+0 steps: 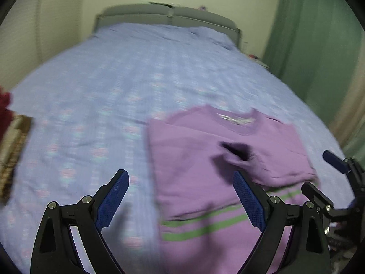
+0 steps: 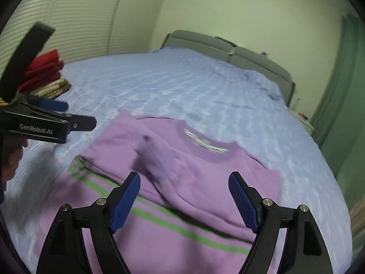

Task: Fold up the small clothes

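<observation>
1. A purple sweater (image 2: 182,182) with two green stripes near its hem lies on a blue patterned bedspread (image 2: 159,86), at the near end of the bed, collar pointing toward the grey headboard (image 2: 228,45). Both sleeves appear folded in across the chest.
2. The right gripper (image 2: 183,199) hovers above the sweater's lower half, jaws spread wide with nothing between its blue pads (image 2: 124,205).
3. The left gripper (image 1: 181,202) hangs over the sweater's left edge, equally wide apart and empty; one pad is over bedspread, the other over purple knit.
4. The step in hand looks like the bottom-to-top fold: each gripper would do well to pinch a hem corner through every layer, then lift both evenly toward the collar so the tucked sleeves stay put.
5. A stack of folded clothes (image 2: 45,75), red on top, sits well apart at the bed's left side.
6. Green curtains (image 1: 308,45) hang at right.
</observation>
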The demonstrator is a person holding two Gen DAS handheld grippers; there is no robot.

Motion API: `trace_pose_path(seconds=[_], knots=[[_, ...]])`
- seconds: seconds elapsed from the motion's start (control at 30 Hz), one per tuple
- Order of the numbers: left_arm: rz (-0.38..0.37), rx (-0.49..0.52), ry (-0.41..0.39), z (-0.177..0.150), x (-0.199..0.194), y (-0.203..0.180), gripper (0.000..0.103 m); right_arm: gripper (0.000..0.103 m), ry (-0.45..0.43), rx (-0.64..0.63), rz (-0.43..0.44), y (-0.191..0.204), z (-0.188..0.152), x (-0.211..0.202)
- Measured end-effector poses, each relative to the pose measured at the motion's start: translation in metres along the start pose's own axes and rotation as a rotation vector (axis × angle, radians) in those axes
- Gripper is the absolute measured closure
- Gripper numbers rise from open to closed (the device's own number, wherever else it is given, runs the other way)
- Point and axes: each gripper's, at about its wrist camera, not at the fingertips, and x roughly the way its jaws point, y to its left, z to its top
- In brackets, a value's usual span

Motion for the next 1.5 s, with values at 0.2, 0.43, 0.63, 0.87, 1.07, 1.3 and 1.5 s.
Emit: trace_pose_path(seconds=[0.2, 0.43, 0.63, 0.87, 1.07, 1.3, 1.5], knots=[[-0.151, -0.089, 0.098, 0.009, 0.041, -0.028, 0.01, 0.023, 0.129, 0.217, -0.087, -0.08, -0.052, 0.008], [-0.233, -0.202, 0.195, 0.018, 0.084, -0.046, 0.012, 0.023, 0.192, 0.323, -0.082, -0.115, -0.087, 0.02], [-0.259, -0.198, 0.22, 0.022, 0.094, -0.054, 0.068, 0.023, 0.232, 0.332, -0.074, -0.122, -0.09, 0.046], [-0.349, -0.046, 0.074, 0.042, 0.055, -0.075, 0.088, 0.024, 0.241, 0.33, -0.09, -0.134, -0.093, 0.053], [-0.374, 0.063, 0.017, 0.04, 0.047, -0.082, 0.088, 0.024, 0.154, 0.494, -0.145, -0.169, -0.098, 0.032], [-0.267, 0.091, 0.112, 0.002, 0.081, -0.066, 0.088, 0.024, 0.225, 0.462, -0.165, -0.164, -0.116, 0.043], [-0.217, 0.026, 0.131, -0.013, 0.085, -0.048, 0.082, 0.024, 0.244, 0.5, -0.165, -0.166, -0.125, 0.04]])
